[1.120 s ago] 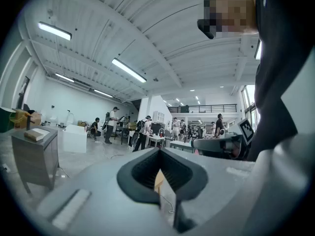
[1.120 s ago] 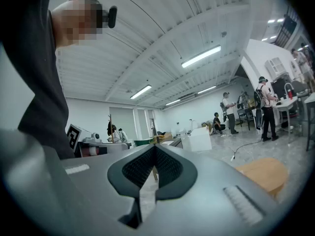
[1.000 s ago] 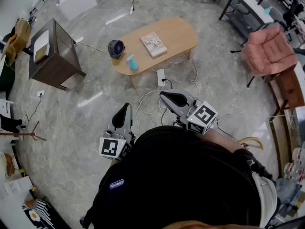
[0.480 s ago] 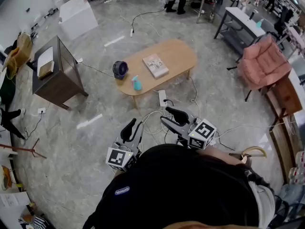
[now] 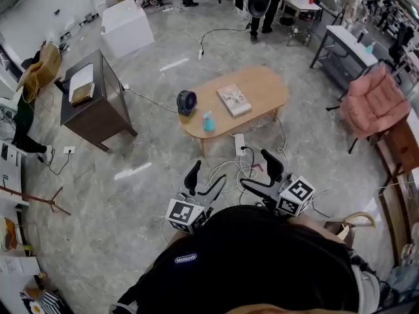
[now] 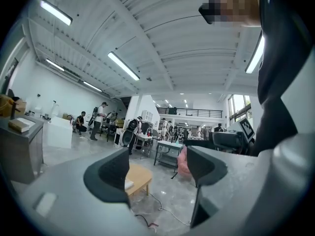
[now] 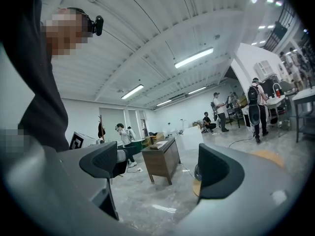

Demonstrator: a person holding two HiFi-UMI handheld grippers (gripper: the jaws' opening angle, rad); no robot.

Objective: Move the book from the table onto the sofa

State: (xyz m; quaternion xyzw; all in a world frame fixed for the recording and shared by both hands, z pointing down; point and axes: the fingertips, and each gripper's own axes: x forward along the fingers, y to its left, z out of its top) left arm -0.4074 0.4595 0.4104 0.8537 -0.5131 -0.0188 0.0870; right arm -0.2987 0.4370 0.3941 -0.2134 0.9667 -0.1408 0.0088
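The book (image 5: 234,100) lies flat on the oval wooden table (image 5: 265,84), well ahead of me. A pink sofa chair (image 5: 374,103) stands to the table's right, and it also shows between the left jaws as the pink sofa (image 6: 182,162). My left gripper (image 5: 204,179) is held close to my body, open and empty, aimed at the table (image 6: 139,177). My right gripper (image 5: 262,174) sits beside it; its jaws have just been opening and nothing is between them. In the right gripper view the gripper (image 7: 162,168) faces a dark cabinet (image 7: 162,159).
On the table near the book stand a small dark fan (image 5: 186,101) and a blue spray bottle (image 5: 208,121). A power strip with cables (image 5: 239,144) lies on the floor between me and the table. The dark cabinet (image 5: 98,100) stands at the left, a white box (image 5: 126,26) behind it.
Both grippers went from shut to open, the left one first. The table and book now sit lower and further right in the head view.
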